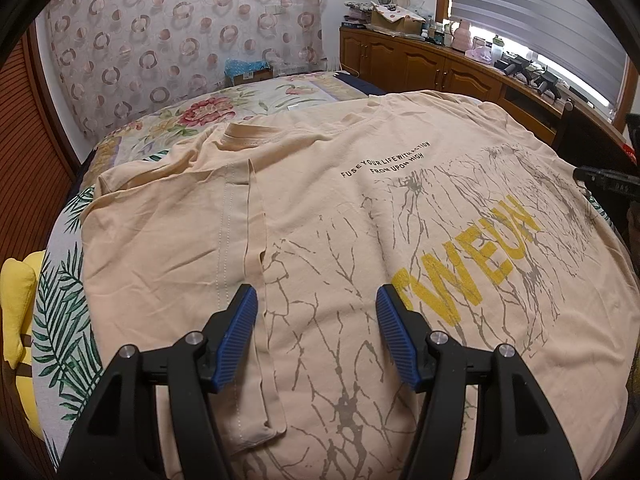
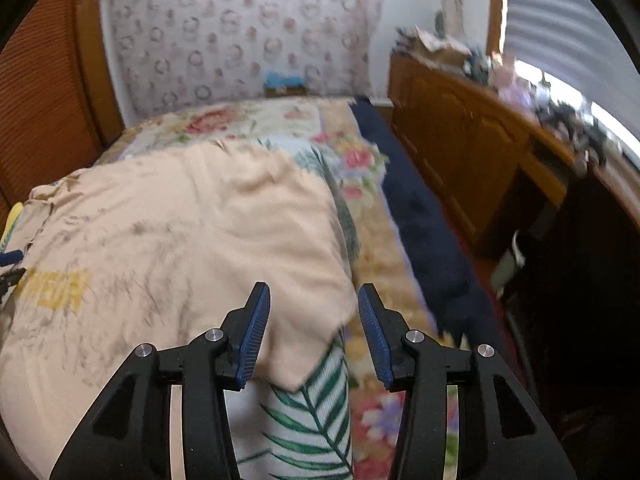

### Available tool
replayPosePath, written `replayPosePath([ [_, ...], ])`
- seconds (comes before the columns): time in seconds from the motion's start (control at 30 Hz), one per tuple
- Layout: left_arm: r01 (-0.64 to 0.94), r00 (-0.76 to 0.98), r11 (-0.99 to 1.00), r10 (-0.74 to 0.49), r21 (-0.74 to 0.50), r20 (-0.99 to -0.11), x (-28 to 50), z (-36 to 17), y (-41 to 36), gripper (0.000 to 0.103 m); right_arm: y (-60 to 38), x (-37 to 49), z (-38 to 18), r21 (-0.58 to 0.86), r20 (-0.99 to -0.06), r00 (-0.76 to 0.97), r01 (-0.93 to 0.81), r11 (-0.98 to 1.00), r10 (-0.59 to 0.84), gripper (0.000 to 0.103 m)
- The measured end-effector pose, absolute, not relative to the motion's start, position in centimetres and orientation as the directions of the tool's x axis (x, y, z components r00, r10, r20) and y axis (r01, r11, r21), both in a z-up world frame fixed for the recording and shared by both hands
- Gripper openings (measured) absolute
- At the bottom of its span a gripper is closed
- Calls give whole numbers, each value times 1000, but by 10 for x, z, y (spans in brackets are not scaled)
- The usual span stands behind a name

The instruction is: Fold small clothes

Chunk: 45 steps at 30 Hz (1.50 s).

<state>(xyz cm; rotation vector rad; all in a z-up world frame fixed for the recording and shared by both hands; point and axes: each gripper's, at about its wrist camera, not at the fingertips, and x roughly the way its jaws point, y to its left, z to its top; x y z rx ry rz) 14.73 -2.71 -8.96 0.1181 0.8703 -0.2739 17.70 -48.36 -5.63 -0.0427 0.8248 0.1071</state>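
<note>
Hovering left gripper (image 1: 316,300) apart | right gripper (image 2: 314,300) apart | T-shirt (image 1: 320,208) flat on bed (image 1: 60,280)

Peach T-shirt (image 1: 320,208) with yellow lettering and grey crackle print lies on floral, palm-leaf bedspread (image 2: 320,420).

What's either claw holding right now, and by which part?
Nothing. The left claw is open over the peach t-shirt; the right claw is open at its corner, not clamped.

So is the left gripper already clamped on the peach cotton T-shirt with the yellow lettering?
No, the left gripper is open, its blue pads spread wide above the peach cotton T-shirt lying on the bed.
</note>
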Motion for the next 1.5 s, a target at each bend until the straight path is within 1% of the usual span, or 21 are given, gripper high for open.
replayPosePath([
  [0.07, 285, 612, 959, -191, -11, -768, 147, -90, -27, 62, -488, 176, -65, 35, -754, 651, -93, 995, 87, 46],
  [0.1, 285, 612, 959, -189, -9, -768, 147, -90, -27, 62, -488, 175, -68, 44, -759, 645, -94, 995, 94, 44],
  [0.13, 285, 612, 959, -191, -11, -768, 148, -90, -27, 62, -489, 175, -70, 47, -759, 643, -98, 994, 100, 33],
  [0.17, 285, 612, 959, -190, -10, -768, 147, -90, -27, 62, -488, 176, -70, 50, -761, 640, -106, 993, 106, 28],
  [0.2, 285, 612, 959, -190, -10, -768, 148, -90, -27, 62, -488, 175, -69, 48, -756, 646, -109, 993, 107, 20],
  [0.23, 285, 612, 959, -190, -10, -768, 148, -90, -26, 62, -486, 174, -66, 35, -746, 657, -119, 992, 105, 7],
  [0.3, 285, 611, 958, -190, -11, -768, 148, -90, -27, 62, -480, 172, -64, 5, -740, 665, -142, 990, 99, 2],
  [0.4, 285, 611, 958, -191, -12, -768, 148, -90, -27, 62, -468, 171, -57, -42, -715, 692, -179, 983, 96, 0],
  [0.6, 244, 640, 970, -168, -9, -750, 139, -84, -21, 62, -439, 179, -27, -76, -650, 746, -252, 965, 144, 0],
  [0.77, 227, 685, 972, -198, -52, -701, 123, -61, -11, 62, -388, 180, 1, -83, -606, 750, -390, 917, 264, 0],
  [0.9, 223, 714, 972, -211, -69, -667, 108, -45, -10, 62, -341, 173, -7, -61, -637, 687, -498, 865, 351, 0],
  [0.97, 227, 724, 970, -231, -91, -650, 101, -40, -10, 62, -326, 169, -20, -29, -668, 634, -546, 837, 390, 4],
  [1.03, 230, 727, 966, -252, -120, -639, 98, -35, -10, 62, -323, 167, -28, -15, -692, 604, -559, 829, 394, 23],
  [1.1, 224, 736, 967, -247, -118, -630, 95, -32, -13, 62, -330, 167, -30, 1, -694, 601, -551, 834, 397, 31],
  [1.2, 222, 750, 970, -234, -98, -619, 92, -31, -21, 62, -356, 170, -26, 5, -684, 634, -491, 871, 361, 35],
  [1.37, 237, 749, 965, -256, -113, -611, 89, -30, -27, 62, -401, 184, -29, -24, -705, 668, -359, 933, 239, 36],
  [1.4, 242, 749, 964, -258, -111, -610, 88, -29, -28, 62, -407, 184, -31, -24, -709, 668, -343, 939, 226, 38],
  [1.43, 245, 749, 964, -258, -108, -610, 87, -29, -29, 62, -414, 187, -34, -17, -715, 664, -327, 945, 217, 43],
  [1.5, 255, 746, 961, -265, -105, -611, 86, -28, -31, 62, -424, 195, -43, 14, -734, 644, -304, 953, 217, 44],
])
